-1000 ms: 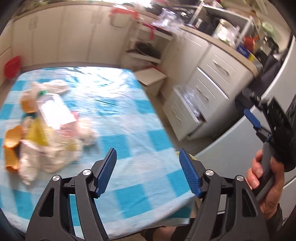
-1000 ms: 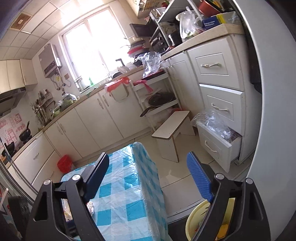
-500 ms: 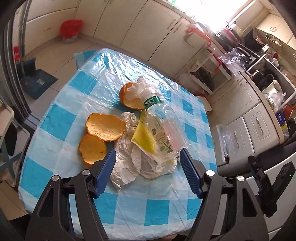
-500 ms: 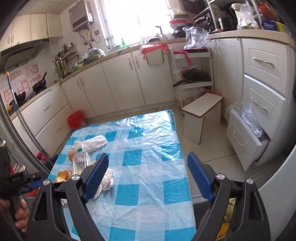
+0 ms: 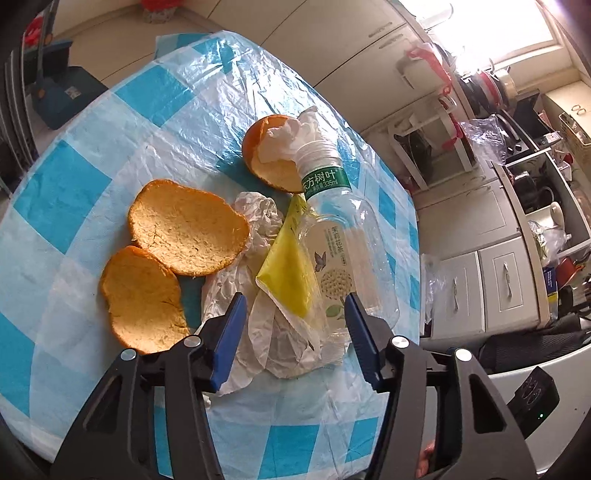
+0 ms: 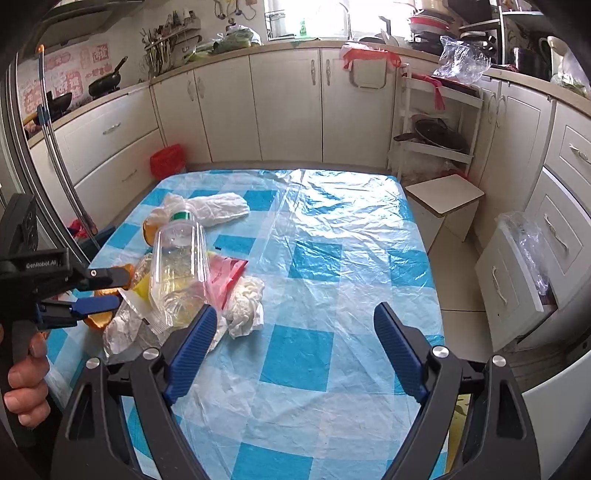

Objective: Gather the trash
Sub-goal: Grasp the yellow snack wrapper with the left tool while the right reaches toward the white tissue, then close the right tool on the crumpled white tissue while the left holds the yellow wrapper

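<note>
Left wrist view shows the left gripper spread wide above the trash pile on the counter; the right gripper hangs released, holding nothing, beside the pile.

A home kitchen: cream cabinets under a countertop, pans by the wall, a sunny window, a checked tablecloth on the table
</note>
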`<state>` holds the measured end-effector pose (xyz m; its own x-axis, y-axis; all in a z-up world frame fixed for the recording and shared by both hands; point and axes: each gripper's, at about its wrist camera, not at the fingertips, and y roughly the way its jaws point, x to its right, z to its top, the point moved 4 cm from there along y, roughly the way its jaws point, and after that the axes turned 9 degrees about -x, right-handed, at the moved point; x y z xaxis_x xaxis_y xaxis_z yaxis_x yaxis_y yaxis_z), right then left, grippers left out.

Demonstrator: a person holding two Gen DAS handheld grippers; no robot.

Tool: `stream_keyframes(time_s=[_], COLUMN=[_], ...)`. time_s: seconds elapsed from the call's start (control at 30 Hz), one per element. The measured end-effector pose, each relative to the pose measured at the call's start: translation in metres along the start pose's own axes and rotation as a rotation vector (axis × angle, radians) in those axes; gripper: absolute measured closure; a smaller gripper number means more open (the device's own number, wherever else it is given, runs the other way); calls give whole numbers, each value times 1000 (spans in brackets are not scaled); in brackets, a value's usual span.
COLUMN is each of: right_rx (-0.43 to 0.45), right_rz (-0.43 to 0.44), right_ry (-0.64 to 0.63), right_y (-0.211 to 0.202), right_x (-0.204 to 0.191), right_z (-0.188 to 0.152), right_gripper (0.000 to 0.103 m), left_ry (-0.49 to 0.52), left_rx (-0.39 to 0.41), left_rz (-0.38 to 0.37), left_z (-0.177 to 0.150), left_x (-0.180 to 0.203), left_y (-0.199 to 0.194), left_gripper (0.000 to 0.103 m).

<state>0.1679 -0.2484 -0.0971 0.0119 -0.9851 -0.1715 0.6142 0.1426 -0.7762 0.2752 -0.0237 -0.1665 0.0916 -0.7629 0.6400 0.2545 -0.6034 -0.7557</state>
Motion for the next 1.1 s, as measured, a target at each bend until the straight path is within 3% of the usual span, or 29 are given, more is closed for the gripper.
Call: stream_keyframes(time_s=[0.33,0.4,0.5,0.83,0.97,1.1], right_rx=[-55,-63,-78,-102,-121,-139], right_rz=[-1,-2,-6,-14,-26,-29], right_ry=[-41,-40,-40,-76,-82,-77], right_y=[23,27,35,56,65,73], right_x=[-14,-14,-14,-34,-37,-40], right_z=[2,4,6,10,10,9], right_gripper=[20,20,20,21,27,32], left_ry=[-35,-39,-7,172,229,244], left_rx=[-5,-4,15,85,123,169], left_rz=[30,49,58,-17,-26,-94], left_z=[15,18,22,12,6,7], left_x=[-3,-7,-3,38,45,46], left_y=[23,26,23,-34,-62,-92], left_gripper=[77,93,102,102,102,102])
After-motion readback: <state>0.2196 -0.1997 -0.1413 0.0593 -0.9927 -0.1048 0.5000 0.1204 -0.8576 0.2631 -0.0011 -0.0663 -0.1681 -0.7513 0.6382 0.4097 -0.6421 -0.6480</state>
